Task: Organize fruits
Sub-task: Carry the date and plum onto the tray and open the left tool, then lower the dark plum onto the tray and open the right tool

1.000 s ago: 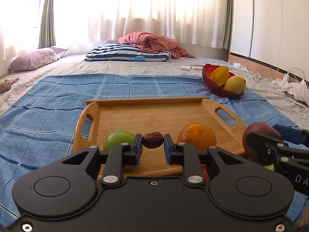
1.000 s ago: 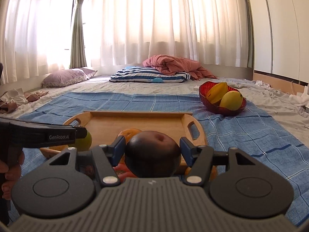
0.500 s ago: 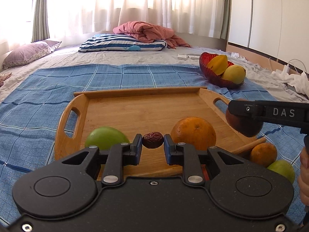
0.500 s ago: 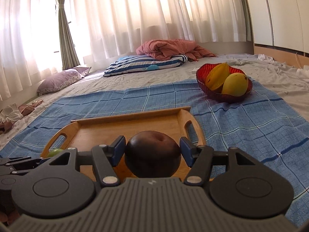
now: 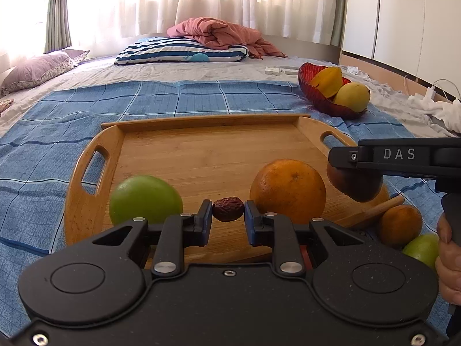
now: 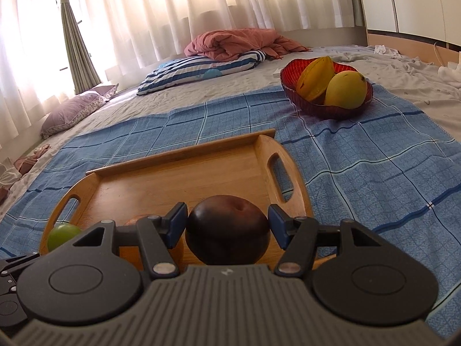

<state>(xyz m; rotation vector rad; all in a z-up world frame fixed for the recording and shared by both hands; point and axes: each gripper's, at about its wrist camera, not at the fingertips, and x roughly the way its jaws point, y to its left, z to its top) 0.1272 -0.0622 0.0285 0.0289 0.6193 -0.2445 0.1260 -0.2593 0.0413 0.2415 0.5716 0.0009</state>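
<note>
Left claw [image 5: 228, 219]: you hold a black body with dark blue pads.
Date [image 5: 228, 208]: wrinkled, dark reddish-brown in your left claw.
Right claw [image 6: 227, 225]: you hold black arms, blue pads, a grey ribbed top.
Round fruit [image 6: 227, 233]: very dark maroon, almost black, in your right claw.
Tray [image 5: 201, 155]: light honey-brown wood with visible grain.
Orange [image 5: 287, 191]: bright orange, dimpled skin.
Green fruit [image 5: 145, 199]: plain yellow-green.
Cloth [image 5: 86, 106]: mid-blue, checked with pale and dark blue lines.
Bowl [image 6: 291, 85]: translucent red.
Mango [image 6: 345, 89]: yellow.
Star fruit [image 6: 314, 79]: orange-yellow.
Pillow [image 5: 178, 53]: navy and white stripes.
Blanket [image 5: 219, 36]: dusty pink.
Curtains [image 5: 201, 0]: sheer white.
</note>
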